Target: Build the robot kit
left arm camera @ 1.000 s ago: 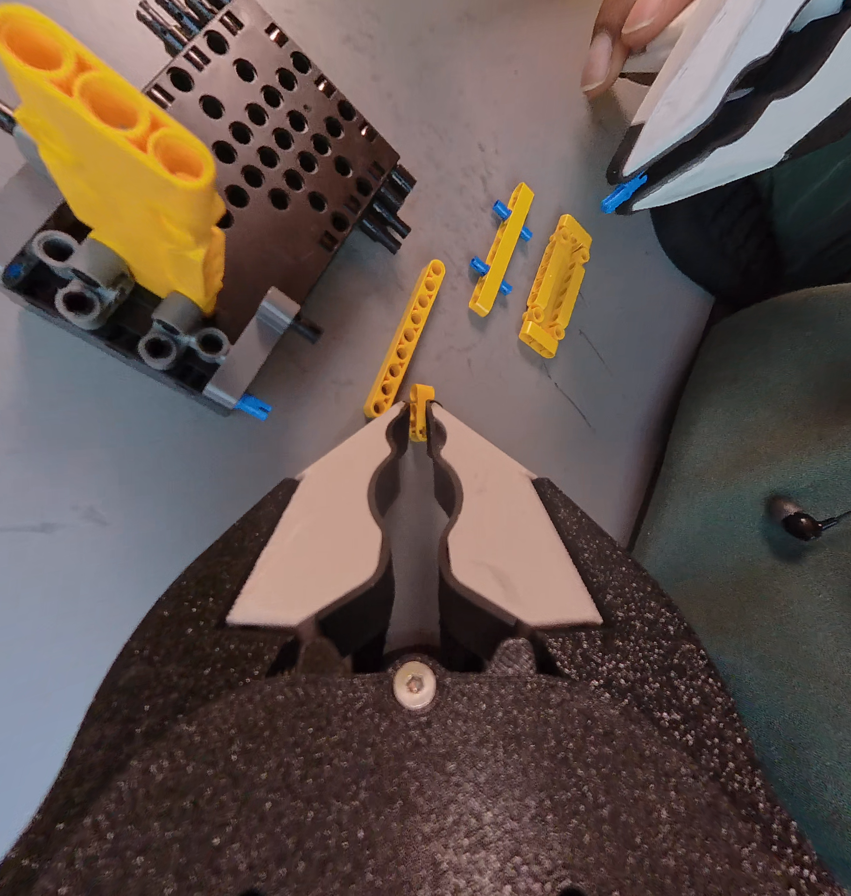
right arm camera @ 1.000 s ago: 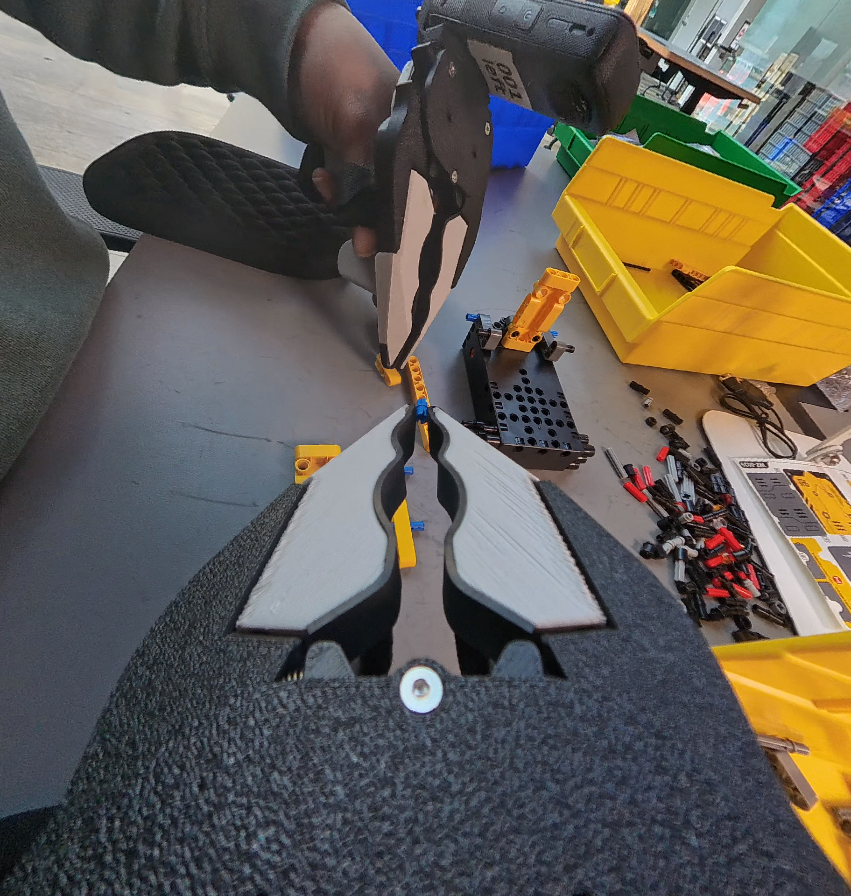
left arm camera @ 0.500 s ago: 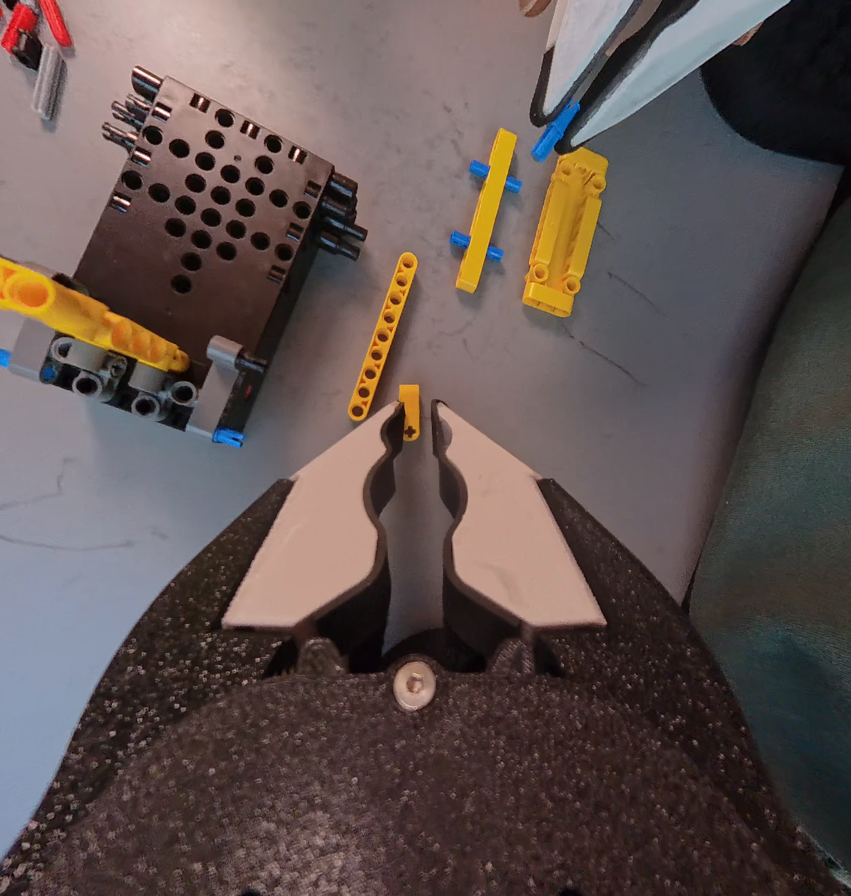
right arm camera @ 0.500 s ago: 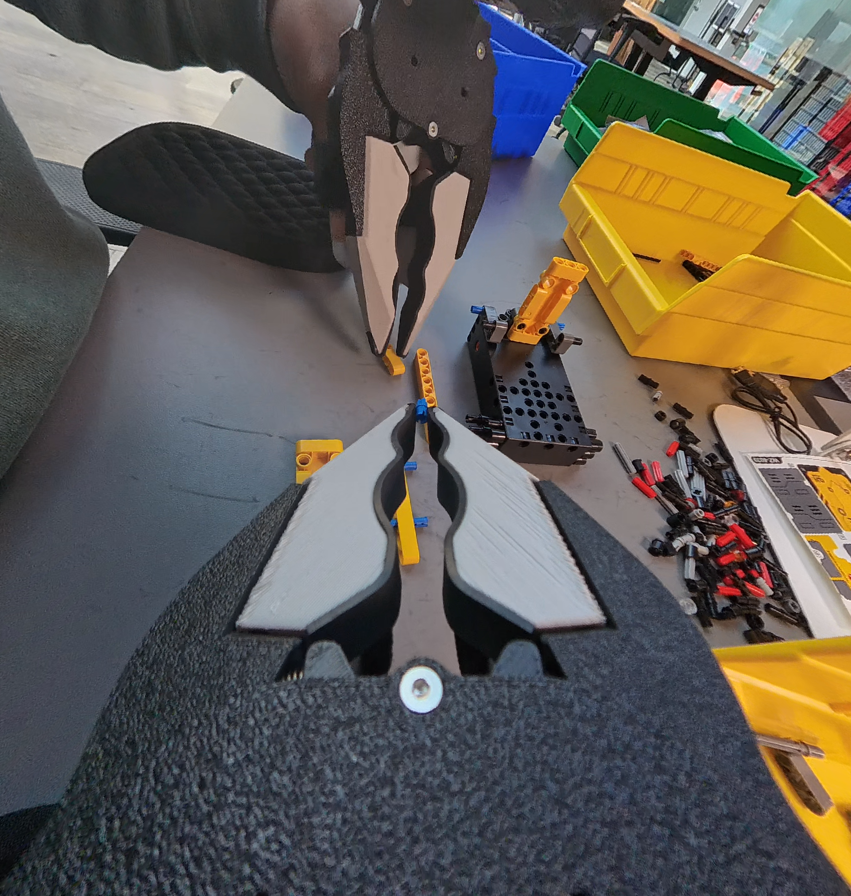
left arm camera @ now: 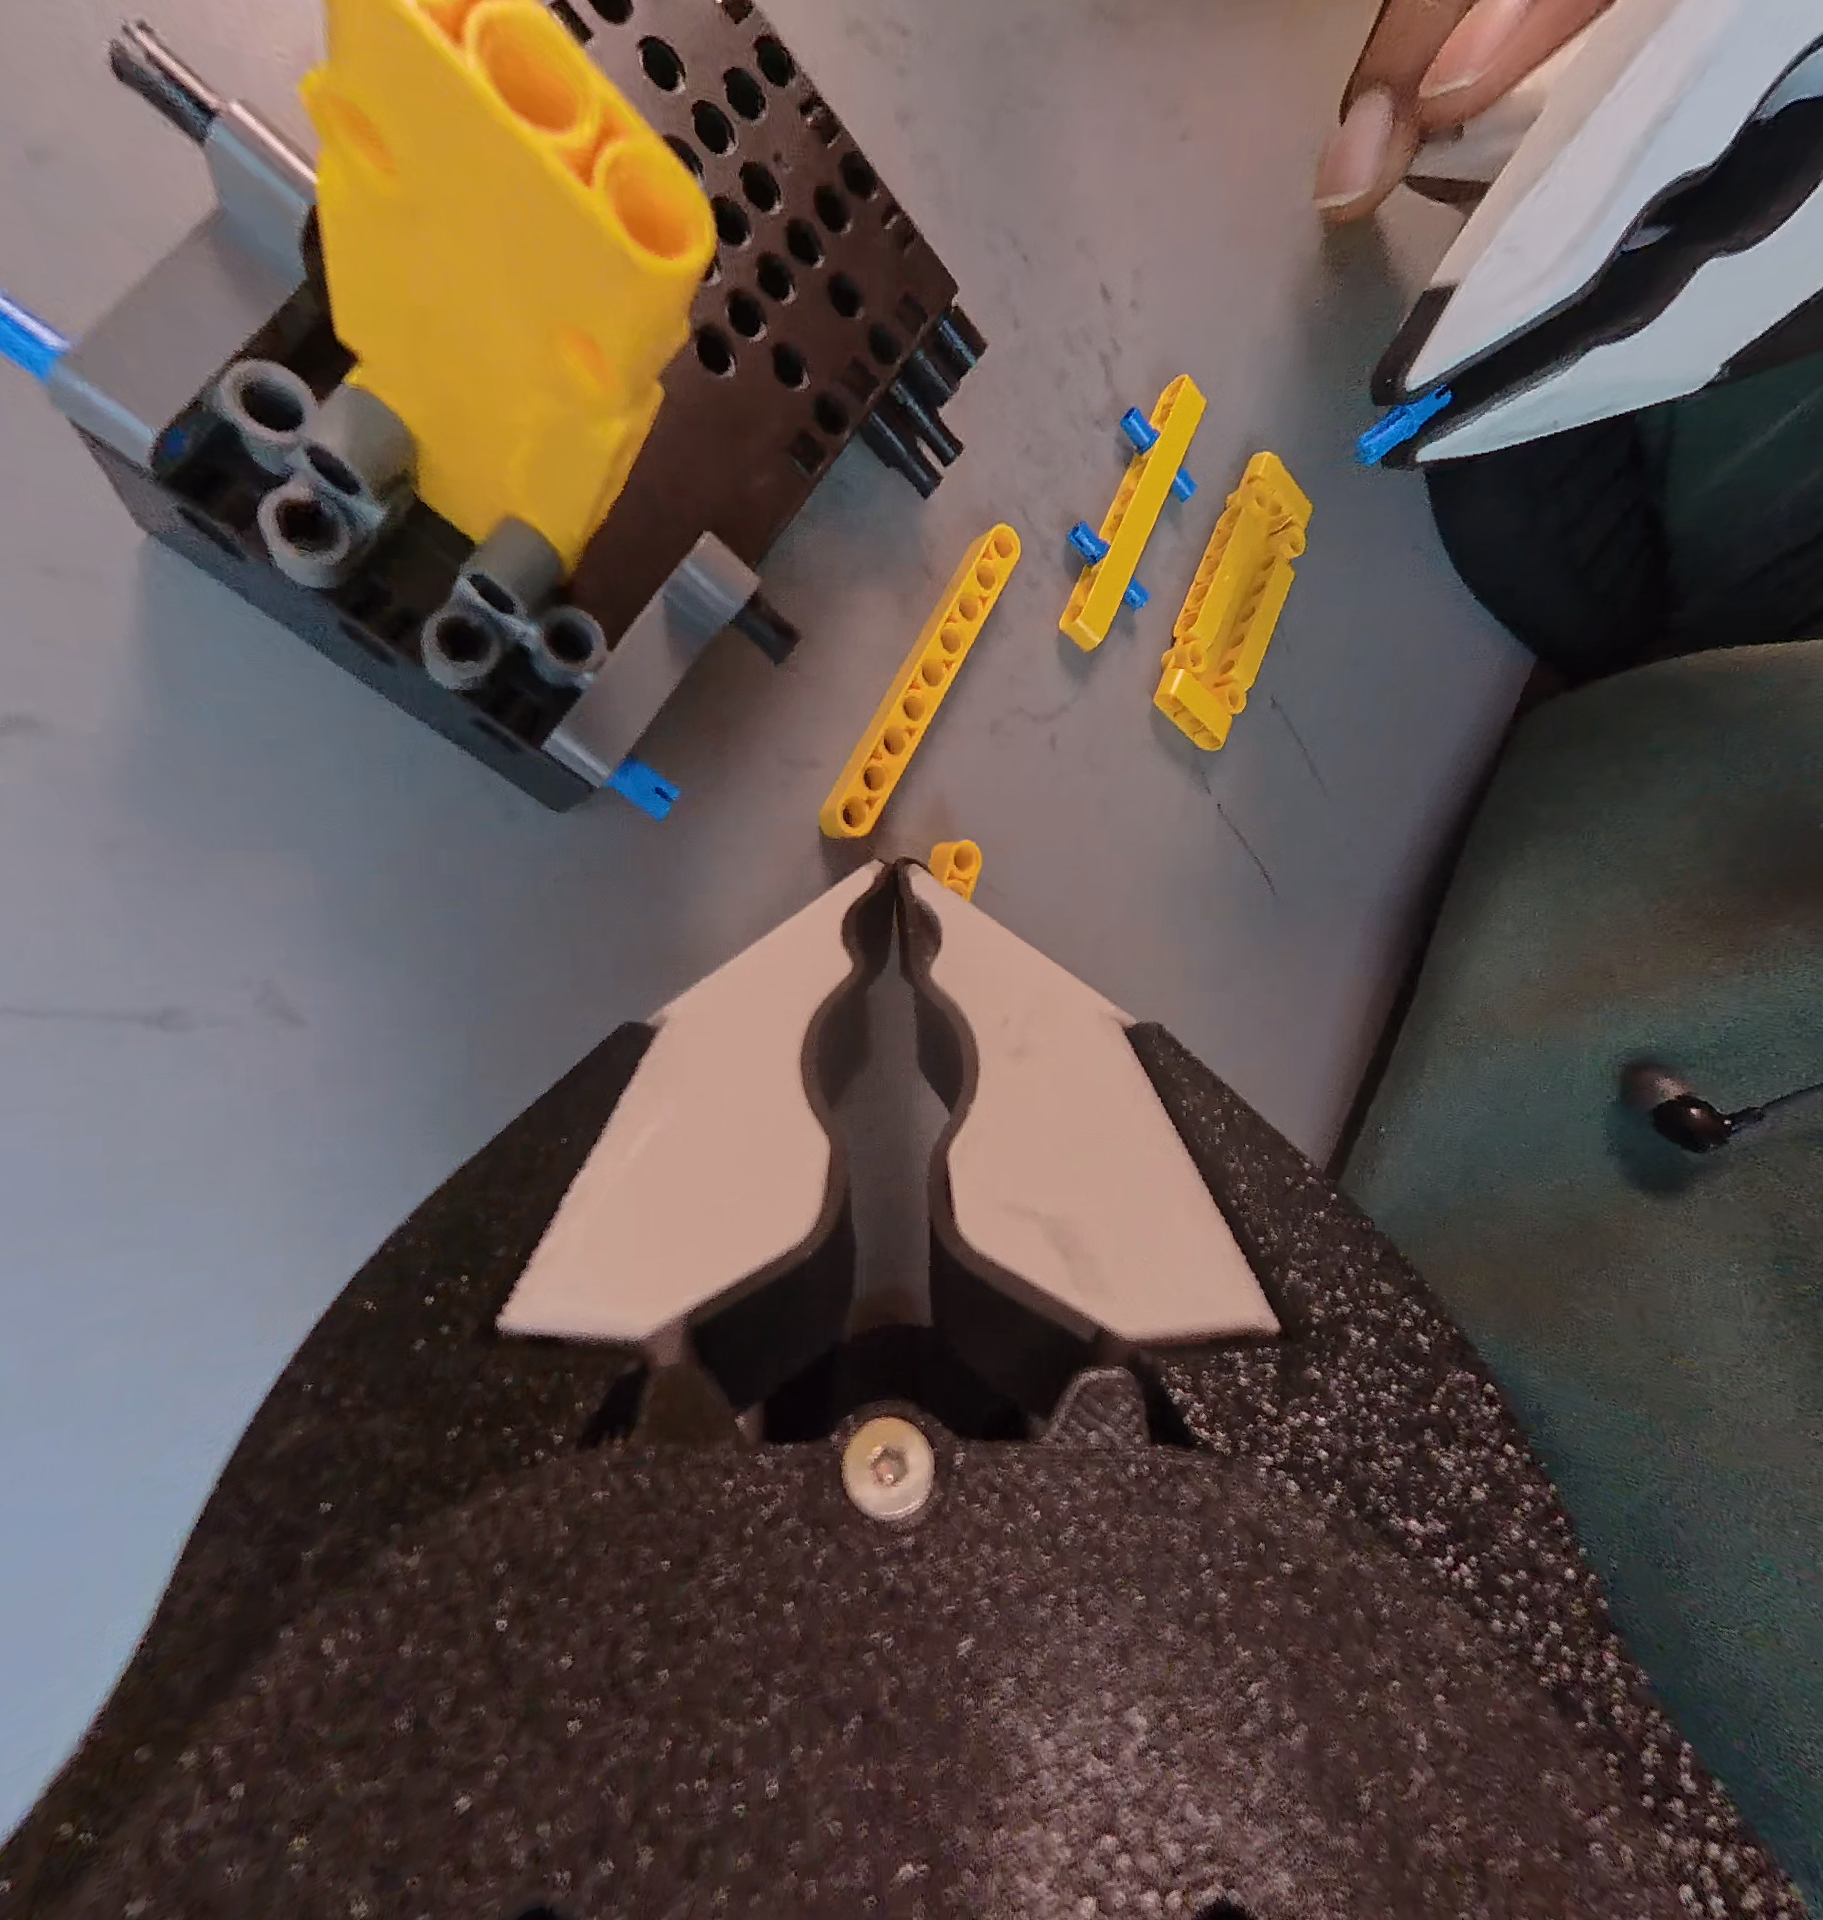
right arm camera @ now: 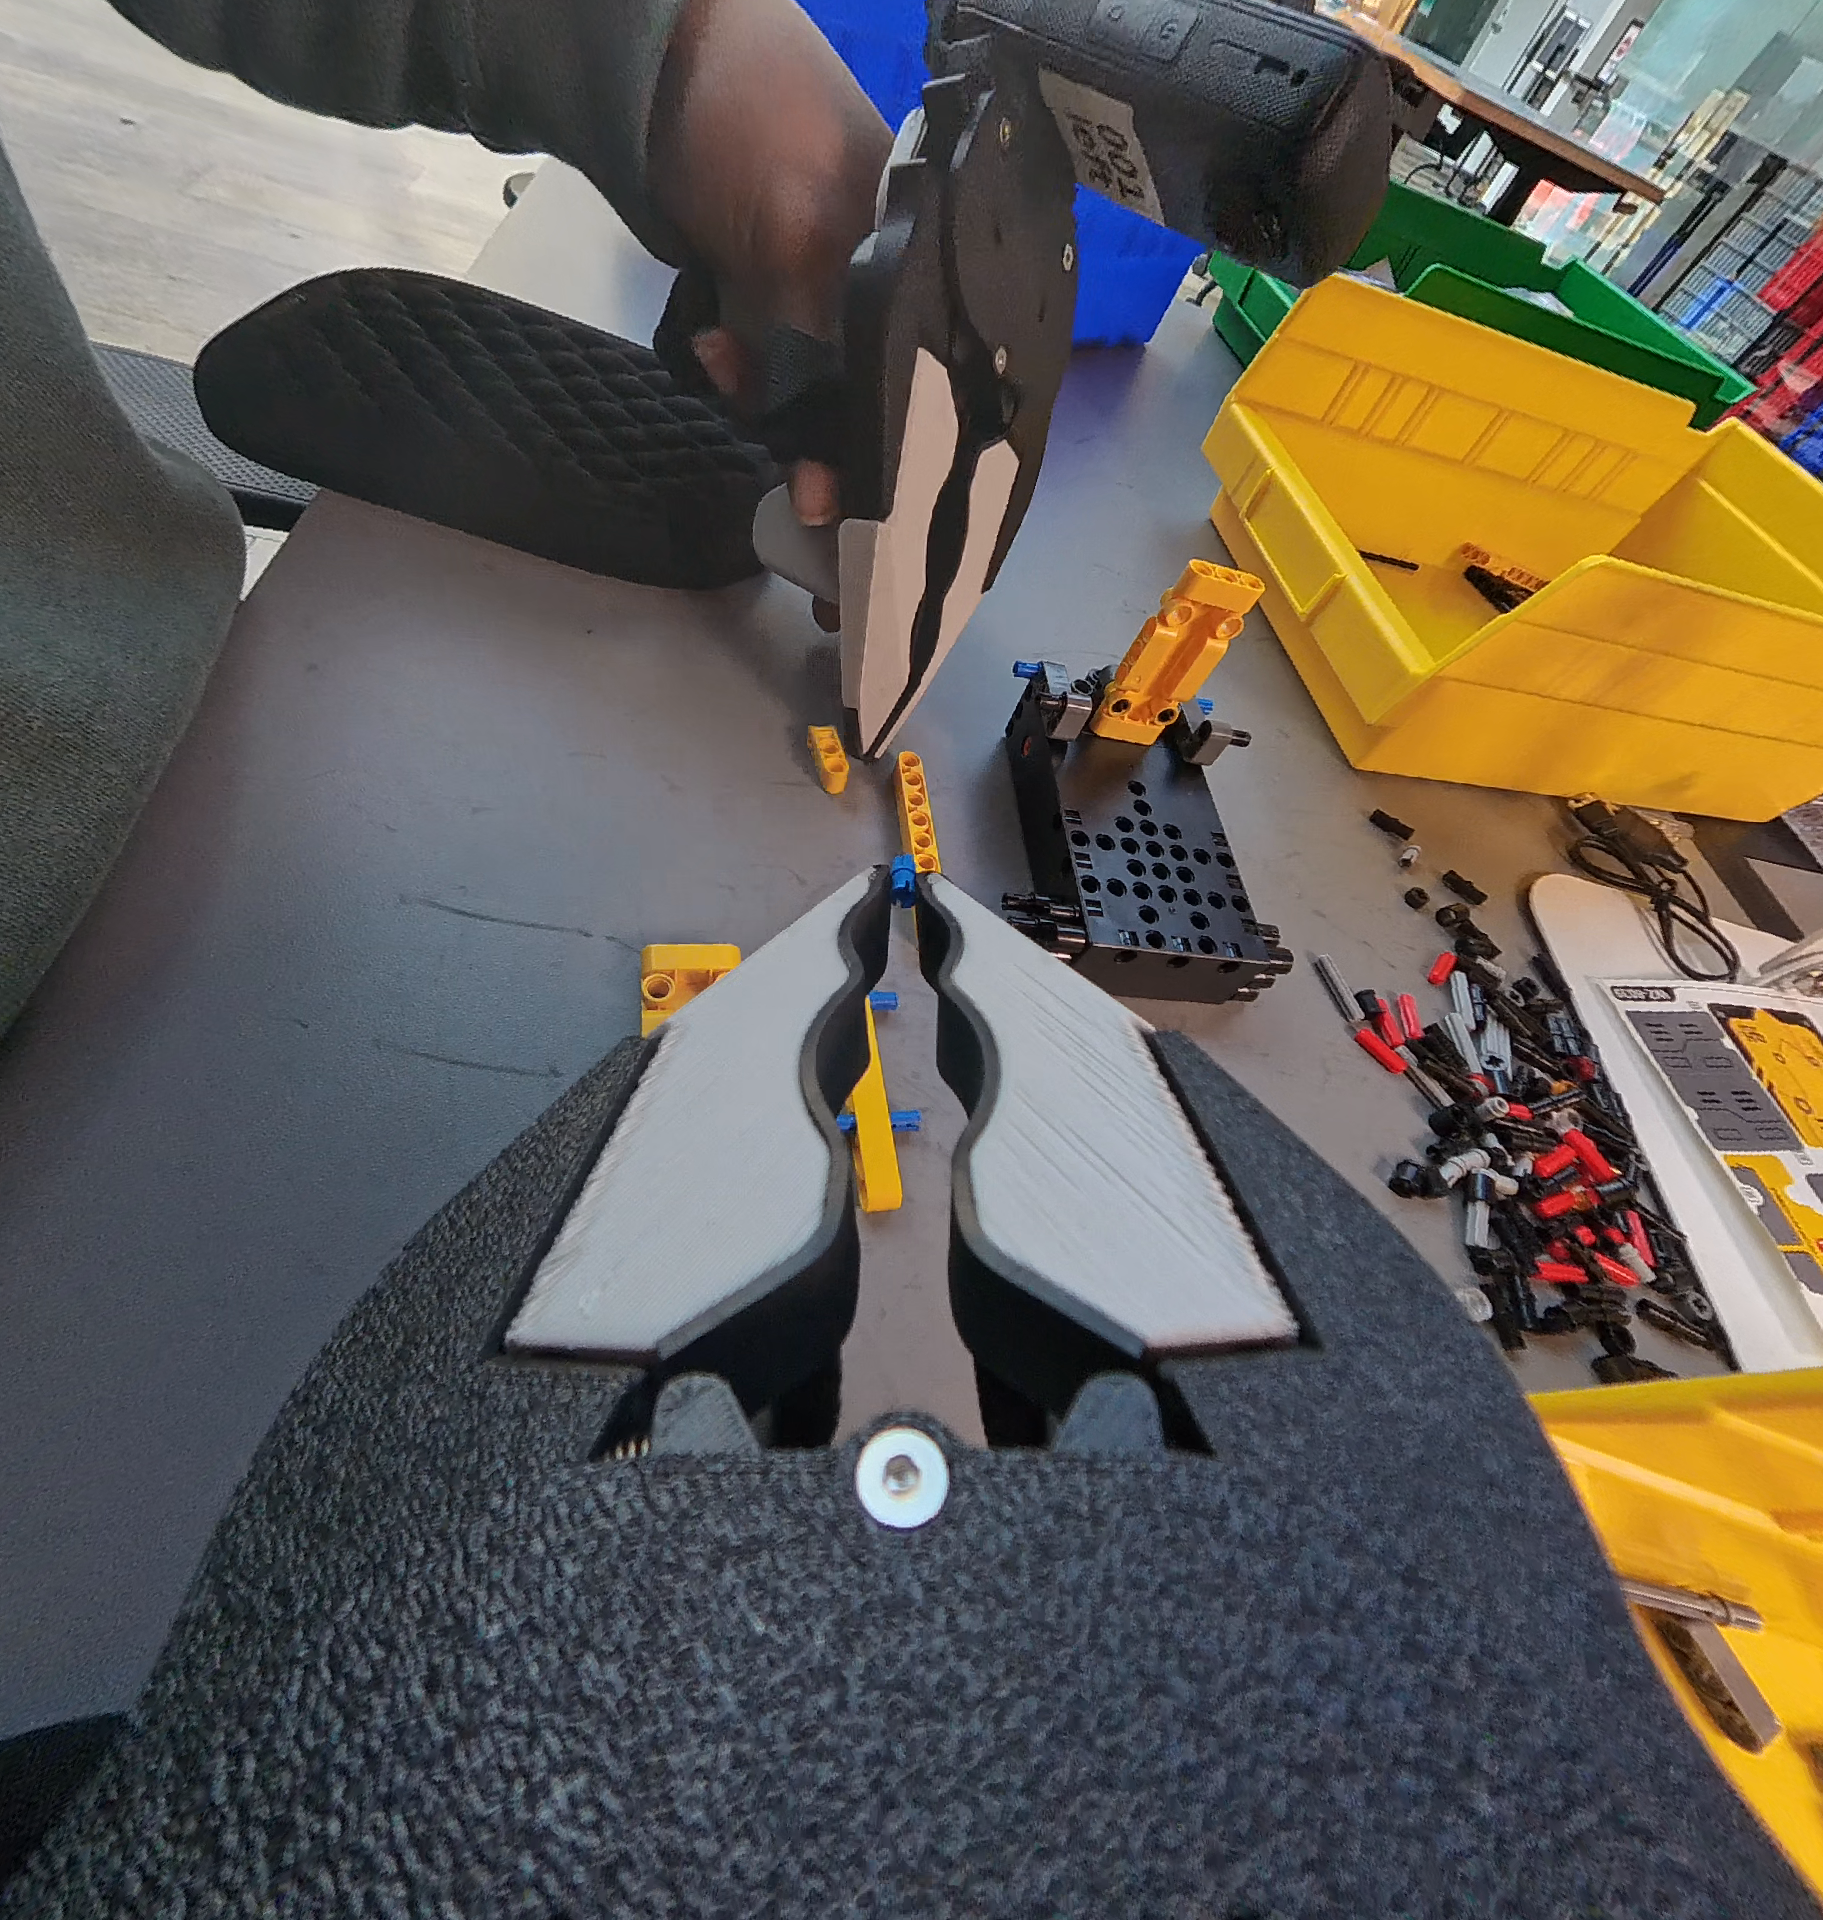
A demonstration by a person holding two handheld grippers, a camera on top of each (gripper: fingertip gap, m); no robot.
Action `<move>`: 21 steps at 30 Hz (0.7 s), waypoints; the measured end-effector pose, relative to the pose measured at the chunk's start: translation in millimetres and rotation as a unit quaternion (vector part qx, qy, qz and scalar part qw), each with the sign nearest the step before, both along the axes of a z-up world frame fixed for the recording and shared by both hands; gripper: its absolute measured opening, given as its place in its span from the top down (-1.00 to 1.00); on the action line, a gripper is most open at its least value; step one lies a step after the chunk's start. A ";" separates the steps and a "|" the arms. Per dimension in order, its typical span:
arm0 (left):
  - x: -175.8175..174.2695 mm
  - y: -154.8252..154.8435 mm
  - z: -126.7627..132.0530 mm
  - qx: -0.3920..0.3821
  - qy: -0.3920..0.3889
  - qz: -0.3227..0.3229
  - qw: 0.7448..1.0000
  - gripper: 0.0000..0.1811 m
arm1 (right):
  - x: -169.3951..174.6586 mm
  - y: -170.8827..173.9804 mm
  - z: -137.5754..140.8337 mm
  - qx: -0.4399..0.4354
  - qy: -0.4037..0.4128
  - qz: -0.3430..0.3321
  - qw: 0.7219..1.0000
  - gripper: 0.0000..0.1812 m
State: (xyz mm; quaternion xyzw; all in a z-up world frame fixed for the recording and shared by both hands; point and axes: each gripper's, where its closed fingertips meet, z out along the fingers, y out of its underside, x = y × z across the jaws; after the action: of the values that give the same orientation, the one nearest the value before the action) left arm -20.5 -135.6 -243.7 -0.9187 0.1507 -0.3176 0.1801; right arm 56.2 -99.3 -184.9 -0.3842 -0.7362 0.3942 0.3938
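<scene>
A blue pin point(right arm camera: 901, 879) is pinched in the right gripper point(right arm camera: 901, 883); it is kept above the grey table point(right arm camera: 471, 748). The left gripper point(left arm camera: 898, 871) is closed on nothing, beside a small yellow piece point(left arm camera: 957, 862).

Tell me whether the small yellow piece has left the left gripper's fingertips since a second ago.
Yes. The small yellow piece now lies on the table just right of the shut left gripper, beside the long yellow beam.

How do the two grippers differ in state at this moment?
The left gripper is shut with nothing between its tips; the right gripper is shut on a blue pin. The left gripper's tips sit low beside a small yellow piece on the grey table, not gripping it; the right gripper hangs above the yellow beam with blue pins. Both have grey fingers on black bodies.
</scene>
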 end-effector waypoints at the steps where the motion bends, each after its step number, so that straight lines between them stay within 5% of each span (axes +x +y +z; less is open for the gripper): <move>1: 1.3 -1.1 0.9 -0.003 -0.009 0.001 1.000 1.00 | 0.1 -0.1 0.3 0.000 0.001 0.000 1.000 0.95; 5: 0.4 -2.5 4.6 0.018 0.004 -0.009 1.000 0.94 | 0.3 0.1 0.6 -0.002 0.001 0.001 1.000 0.95; 11: 0.6 -21.5 6.6 0.052 0.065 -0.106 0.991 0.78 | -0.1 -0.4 -1.7 -0.004 -0.003 0.003 1.000 0.95; 21: 18.8 -33.7 2.4 0.093 0.114 -0.176 0.973 0.77 | -0.2 -0.6 -3.6 -0.003 -0.007 0.002 1.000 0.95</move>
State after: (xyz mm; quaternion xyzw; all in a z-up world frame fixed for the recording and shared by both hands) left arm -1.7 -169.3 -241.3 -0.8871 0.3582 -0.2222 0.1882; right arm 56.0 -99.9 -188.5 -0.3862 -0.7385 0.3947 0.3868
